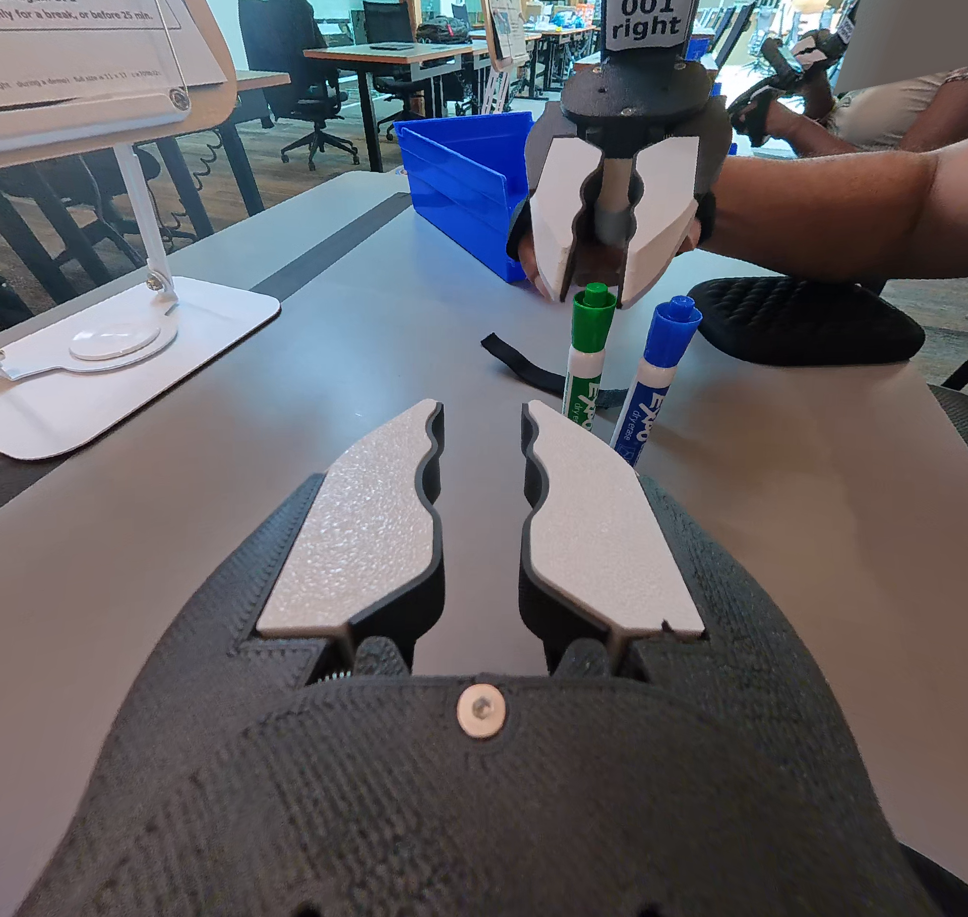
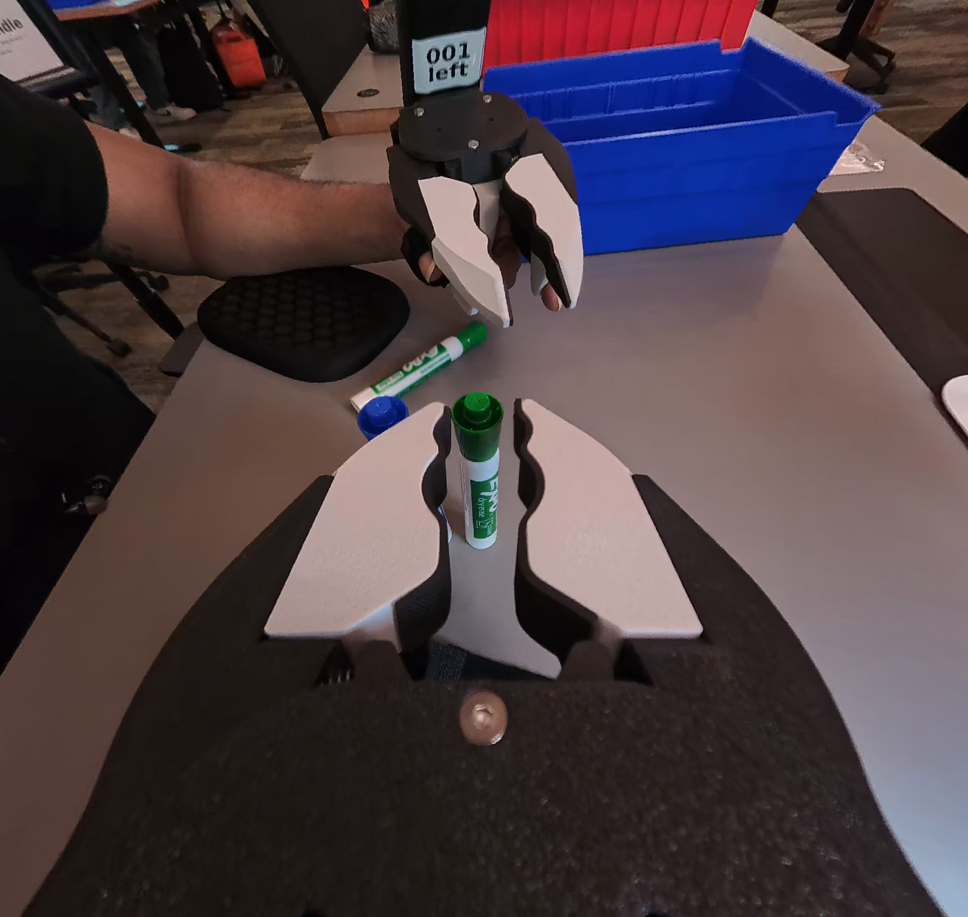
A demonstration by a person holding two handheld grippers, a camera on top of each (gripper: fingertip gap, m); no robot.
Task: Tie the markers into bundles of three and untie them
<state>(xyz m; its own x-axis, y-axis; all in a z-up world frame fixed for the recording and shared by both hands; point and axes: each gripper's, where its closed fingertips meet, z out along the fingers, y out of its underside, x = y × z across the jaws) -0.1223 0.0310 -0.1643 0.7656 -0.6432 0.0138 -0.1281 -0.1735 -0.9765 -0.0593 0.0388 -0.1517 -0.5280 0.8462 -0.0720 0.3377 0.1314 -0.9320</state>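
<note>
Broadly, we are working on a smooth grey table (image 2: 707, 368) that carries, from big to small, a red ribbed plastic bin (image 2: 618, 6) at the far edge, a long blue plastic bin (image 2: 681, 179) in front of it, and a black honeycomb-textured cushion pad (image 2: 304, 323).

Our right gripper (image 2: 482, 409) has its jaws spread, with an upright green-capped white dry-erase marker (image 2: 477, 467) standing between them; we cannot tell whether either finger touches it. Our left gripper (image 1: 483, 409) is likewise spread and holds nothing, hovering above the bare table.

Just beside the standing green one is an upright blue-capped white dry-erase marker (image 1: 657, 368), and a second green-capped marker (image 2: 419, 365) lies flat near the cushion pad. A thin black strap (image 1: 524, 365) lies loose on the table behind the two upright markers, so we judge that no bundle is tied at present.

The main risk, as we see it, is tipping: these markers stand on narrow ends, and a jaw closing off-centre or nudging the cap could topple the green one into the blue one. The flat marker could roll if bumped, and the limp strap may slip from the fingers when picked up.
</note>
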